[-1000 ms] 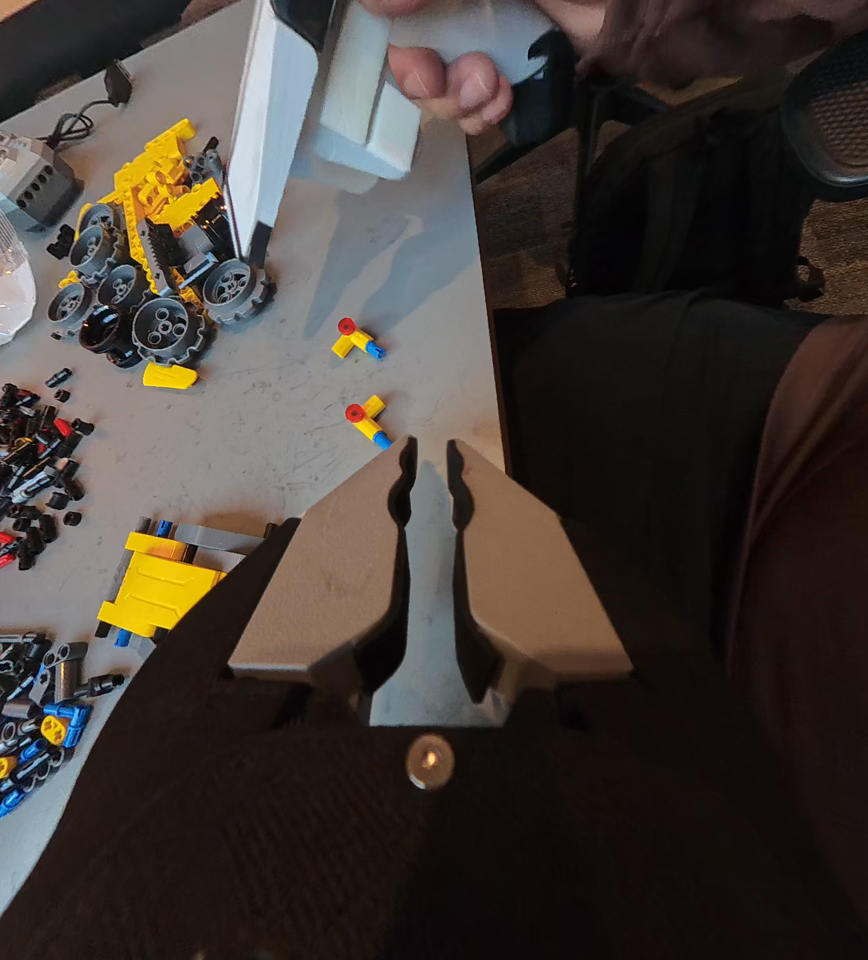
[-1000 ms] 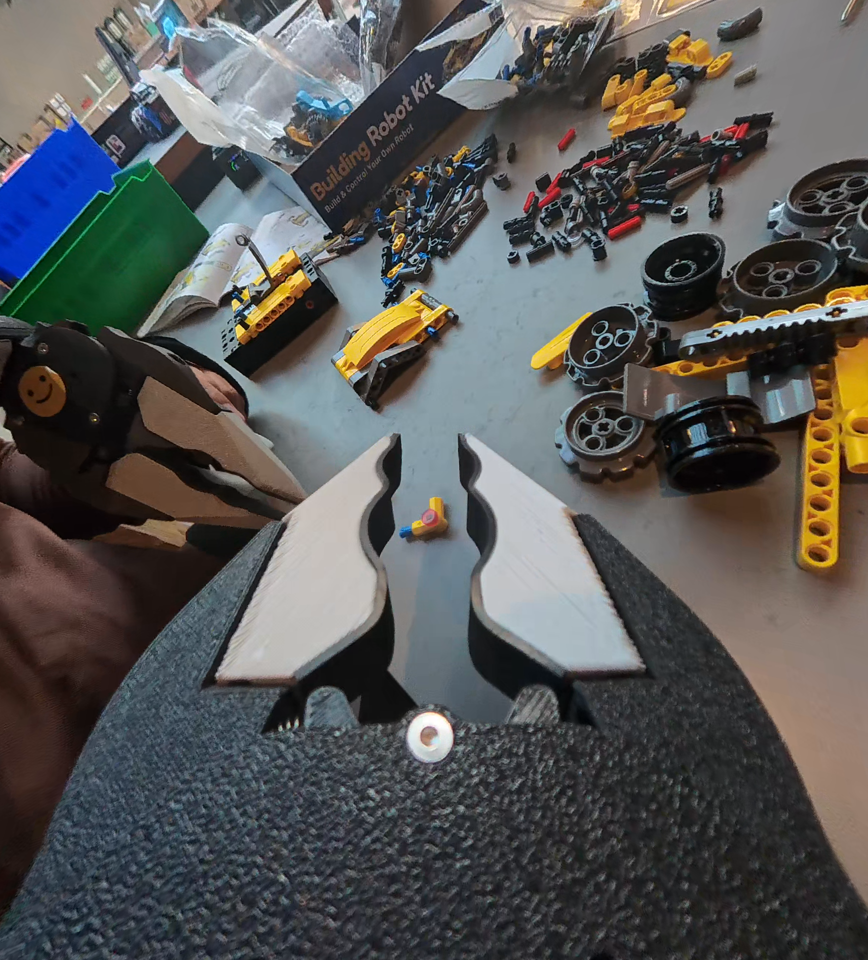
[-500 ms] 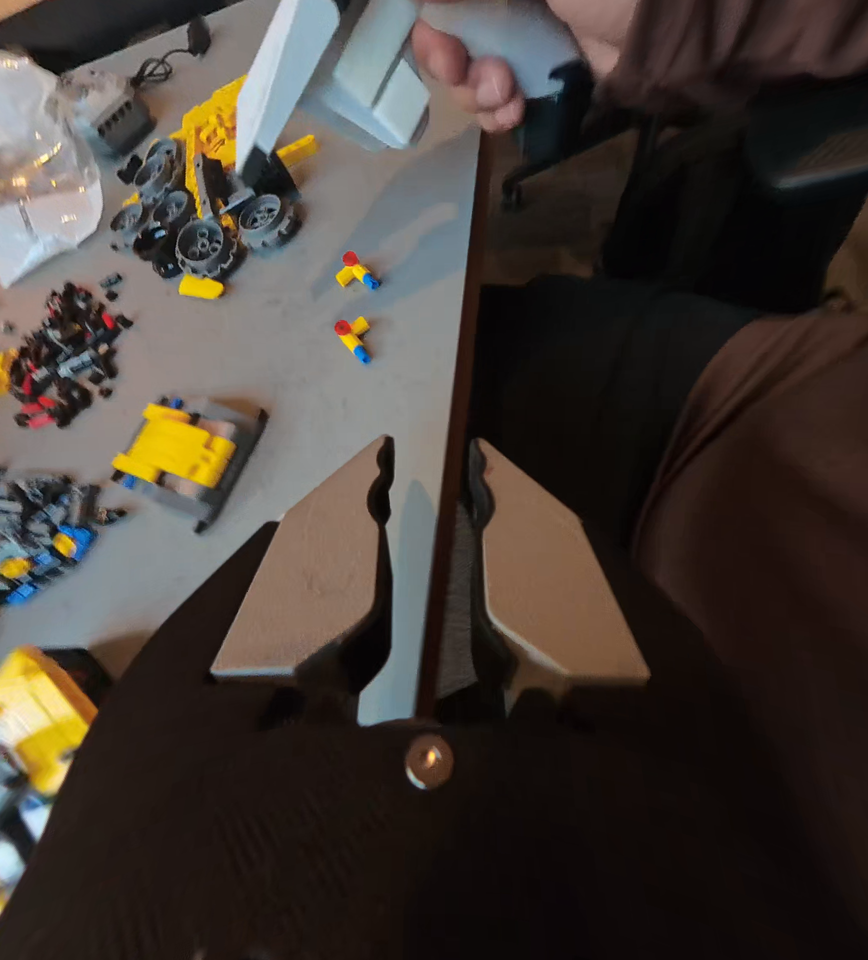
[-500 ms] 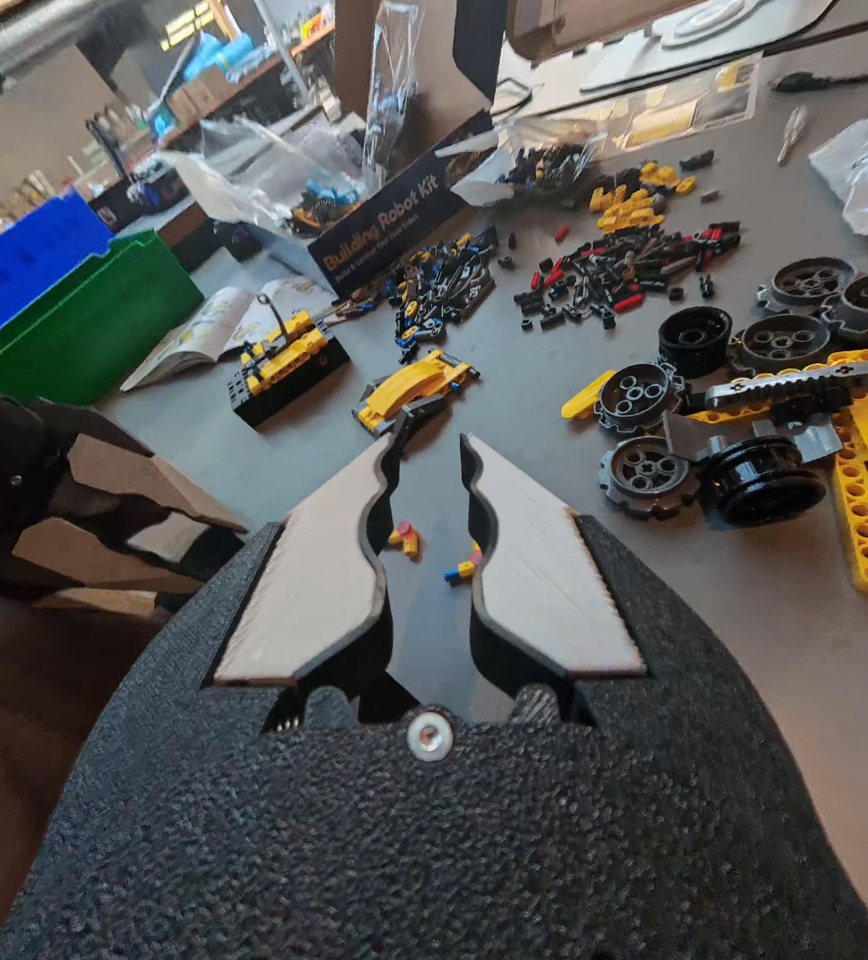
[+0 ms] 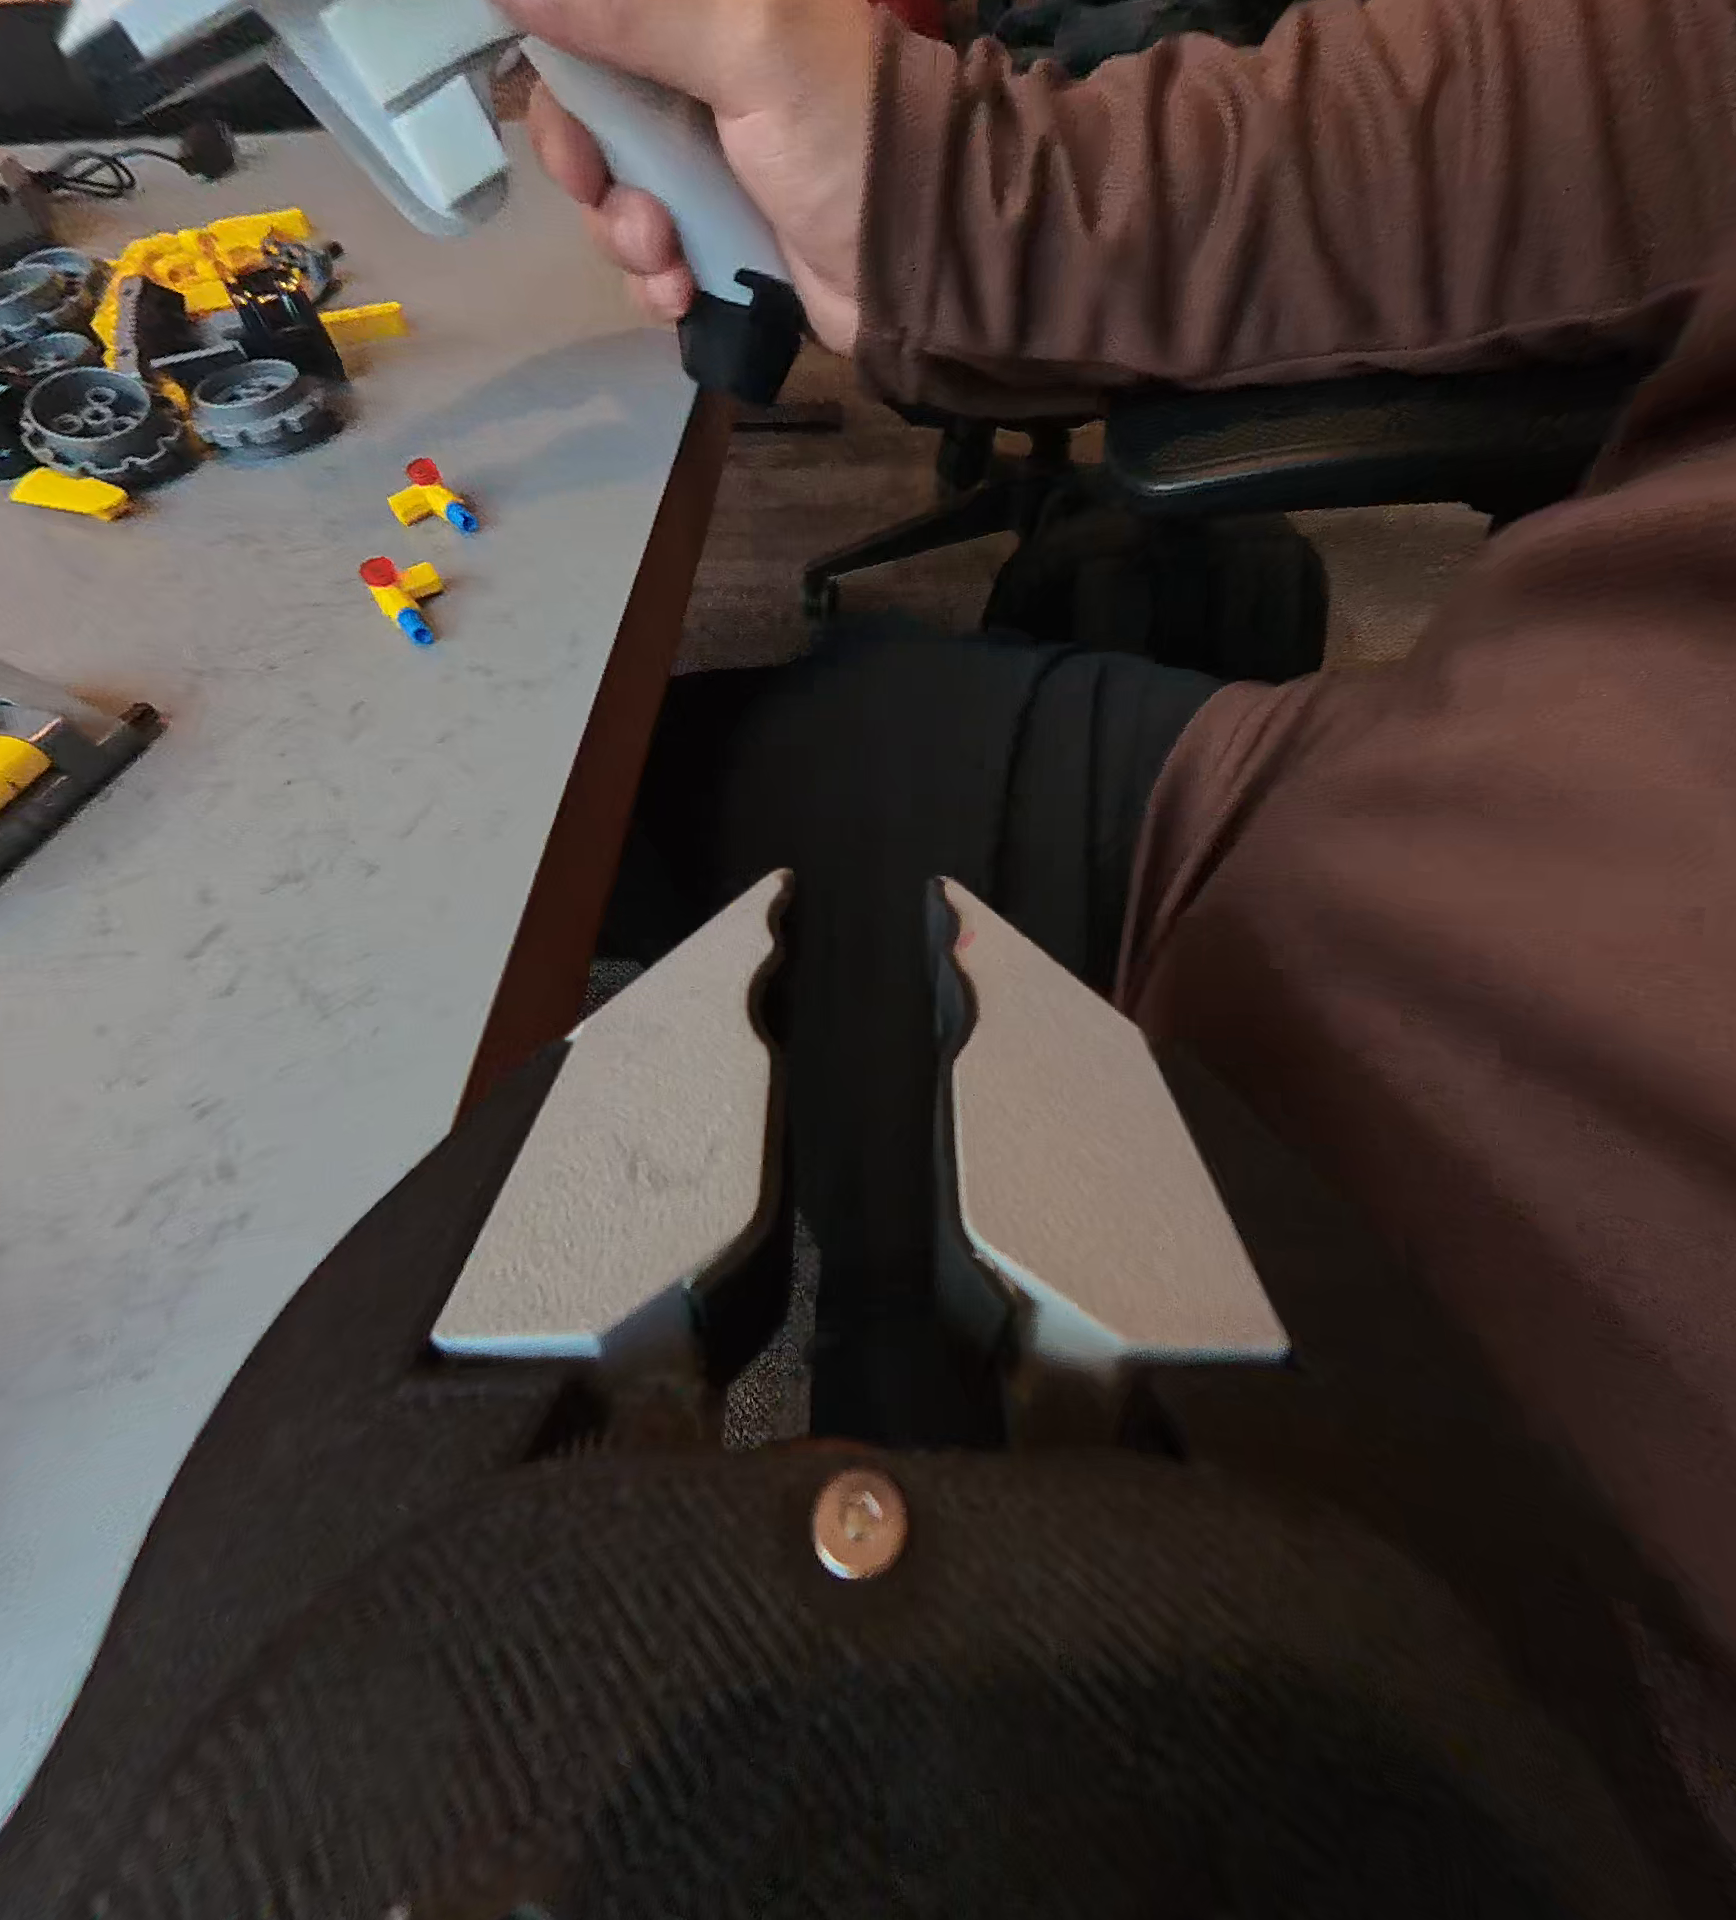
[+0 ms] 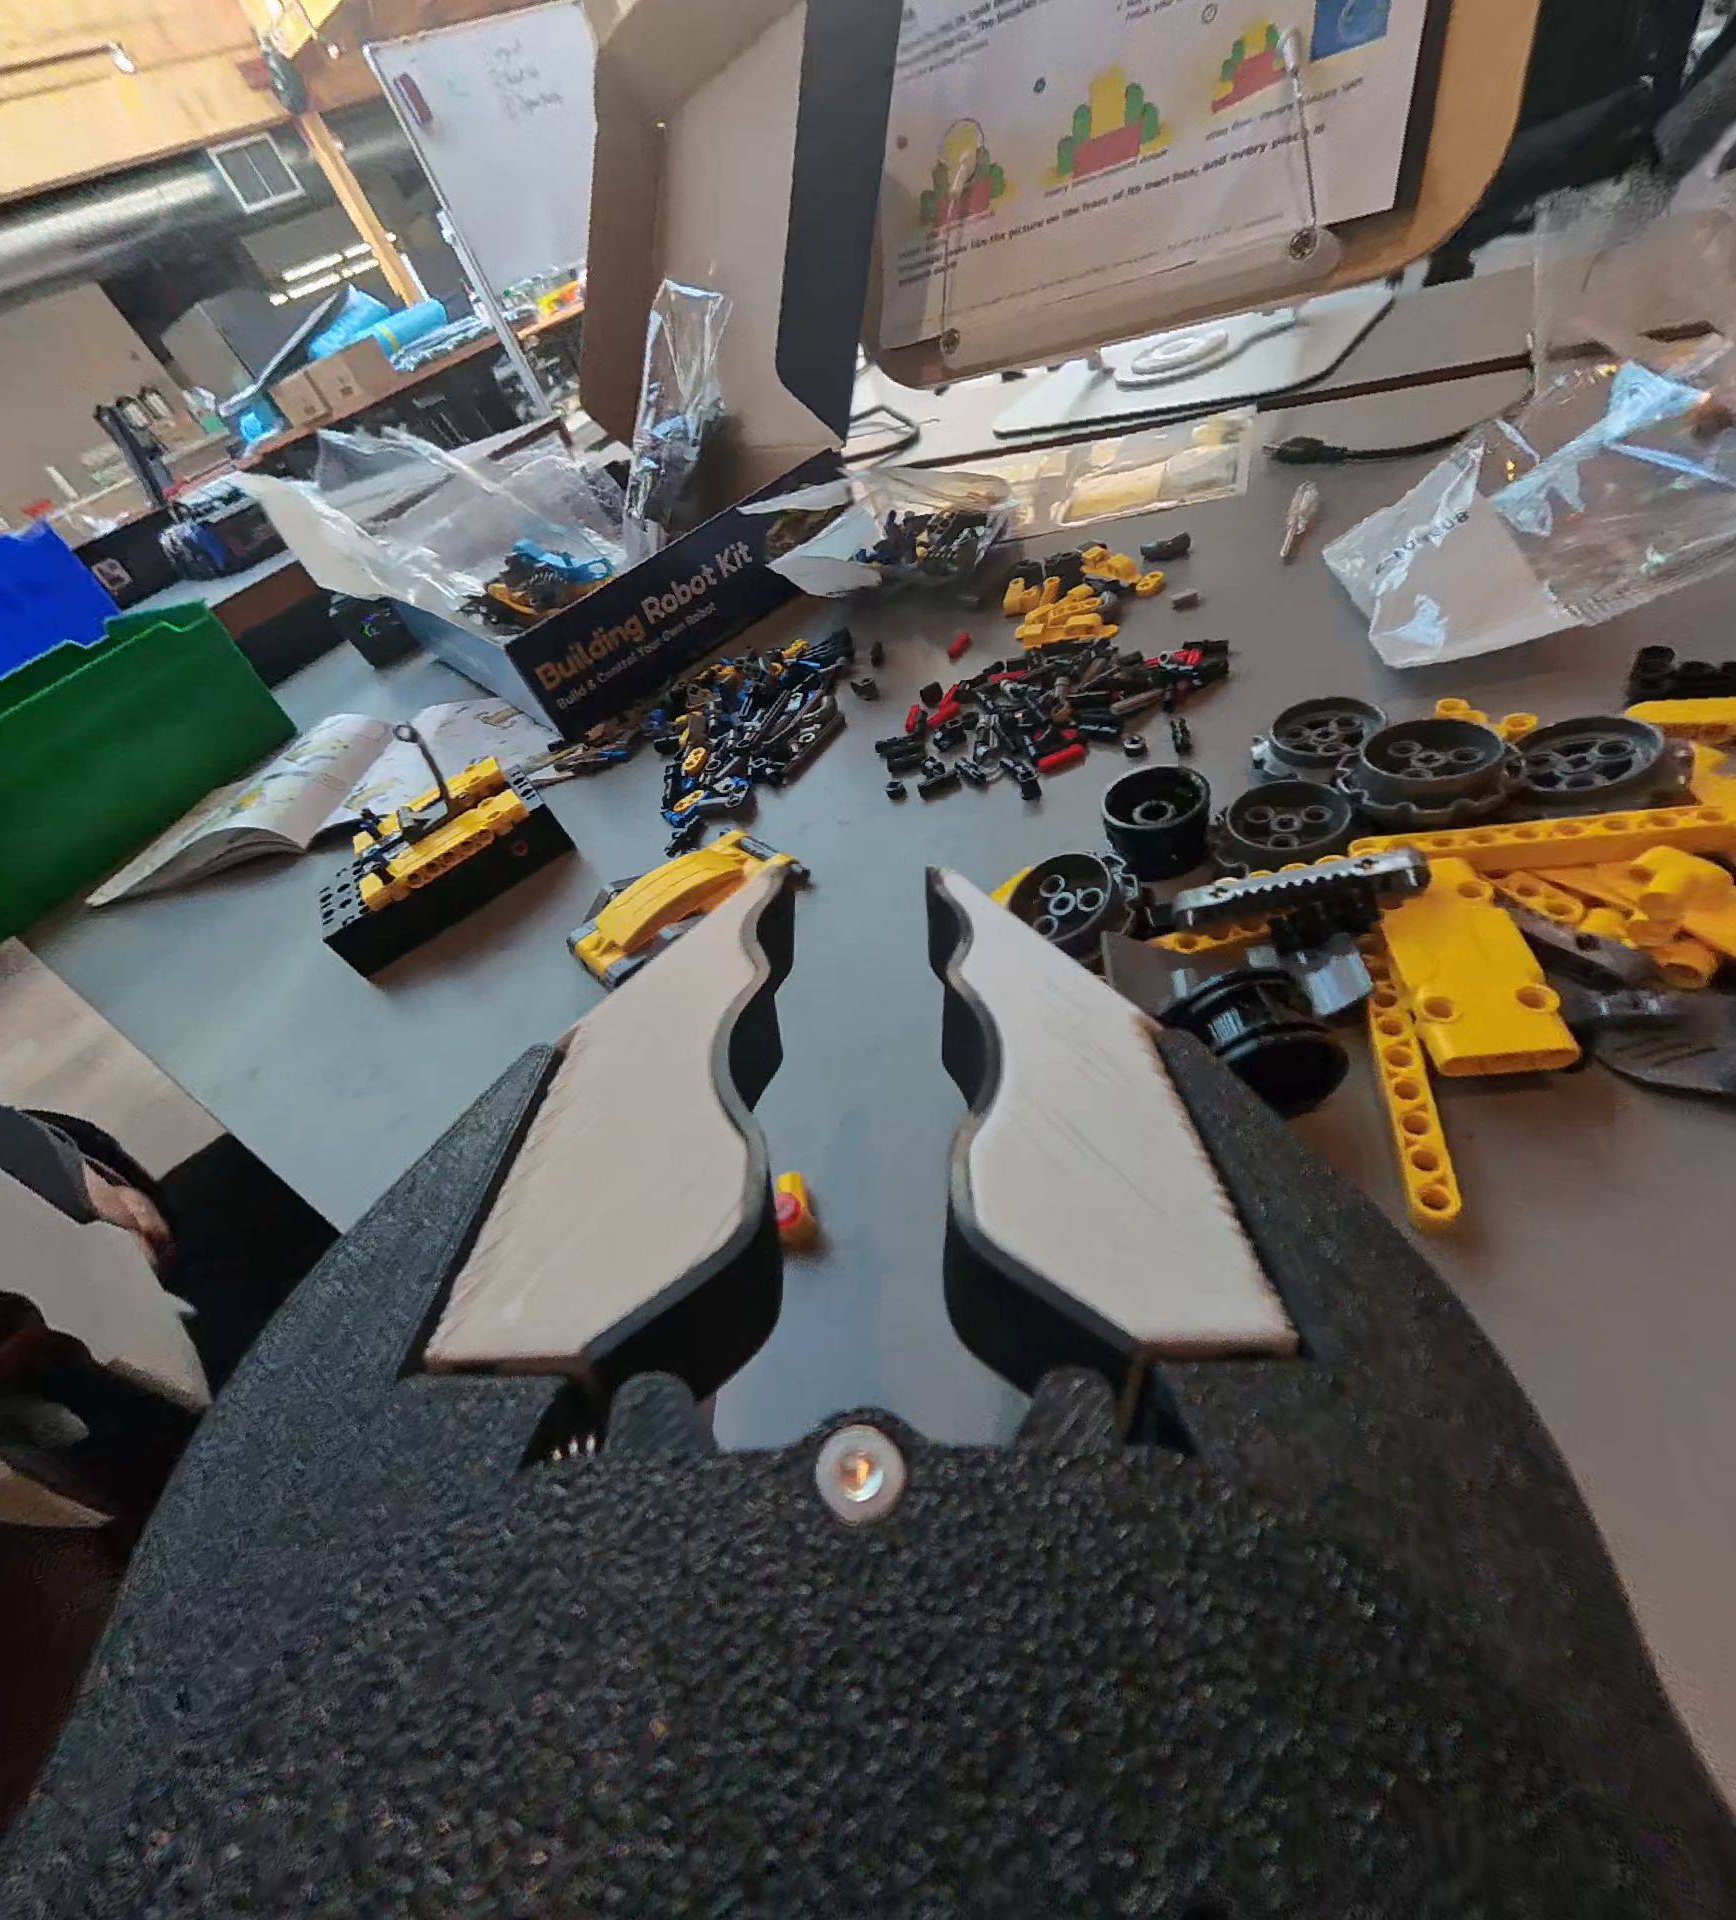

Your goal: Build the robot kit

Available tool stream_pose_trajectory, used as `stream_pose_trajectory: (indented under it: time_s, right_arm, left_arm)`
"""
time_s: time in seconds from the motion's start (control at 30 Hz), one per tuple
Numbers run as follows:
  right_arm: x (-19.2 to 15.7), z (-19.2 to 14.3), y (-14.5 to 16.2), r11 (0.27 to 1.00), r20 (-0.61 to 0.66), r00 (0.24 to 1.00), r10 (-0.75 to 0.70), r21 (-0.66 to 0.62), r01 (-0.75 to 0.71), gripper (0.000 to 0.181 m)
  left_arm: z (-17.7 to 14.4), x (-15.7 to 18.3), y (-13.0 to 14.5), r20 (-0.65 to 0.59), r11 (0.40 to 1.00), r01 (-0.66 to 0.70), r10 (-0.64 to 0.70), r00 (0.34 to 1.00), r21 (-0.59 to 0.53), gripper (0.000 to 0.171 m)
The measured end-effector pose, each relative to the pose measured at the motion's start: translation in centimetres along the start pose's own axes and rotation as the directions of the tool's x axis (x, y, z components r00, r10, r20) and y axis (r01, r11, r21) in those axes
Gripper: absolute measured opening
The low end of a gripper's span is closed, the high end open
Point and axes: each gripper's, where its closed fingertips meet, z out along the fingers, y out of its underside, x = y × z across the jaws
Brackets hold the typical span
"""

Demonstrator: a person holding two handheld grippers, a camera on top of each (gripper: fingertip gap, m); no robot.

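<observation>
The left hand-held gripper (image 5: 862, 914) is open and empty, off the bench (image 5: 220, 987) edge over a lap. The right hand-held gripper (image 6: 859, 904) is open above the bench, near a small yellow piece (image 6: 794, 1222), with wheels (image 6: 1155, 821) farther away.

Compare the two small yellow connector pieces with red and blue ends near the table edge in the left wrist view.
The nearer yellow connector shows its red cap at the left and its blue pin pointing toward the camera; the farther yellow connector has its red cap on top and its blue pin pointing right. Both lie loose on the grey table, apart, and look the same in kind and size.
</observation>
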Motion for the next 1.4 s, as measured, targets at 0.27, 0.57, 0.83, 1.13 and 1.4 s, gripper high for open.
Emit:
stream_pose_trajectory:
  time_s: [0.27,0.57,0.83,1.13,1.4]
  right_arm:
    - [0.3,-3.2,3.0,0.996,-0.045,0.997,0.065,-0.059,-0.068,0.028]
    - [-3.3,-3.5,6.0,0.98,0.046,0.997,0.059,-0.191,-0.049,0.036]
    - [-4.2,-1.7,5.6,0.977,0.025,0.997,-0.073,-0.201,0.077,0.035]
    - [-4.4,-0.1,6.2,0.968,0.022,0.996,-0.085,-0.233,0.088,0.037]
    - [-4.5,0.1,2.4,0.998,0.058,0.998,0.019,-0.068,-0.015,0.036]
  left_arm:
    - [0.1,3.4,2.7,-0.081,0.986,0.156,-0.16,0.984,-0.057,0.028]
    - [1.1,5.8,4.6,-0.035,0.983,0.044,-0.051,0.998,-0.177,0.027]
    - [1.3,6.3,6.0,0.02,0.966,-0.072,0.079,0.997,-0.249,0.027]
    - [1.1,5.6,8.7,0.035,0.936,-0.092,0.11,0.993,-0.34,0.029]
    - [-0.8,4.9,9.3,0.147,0.935,-0.011,0.068,0.987,-0.356,0.028]
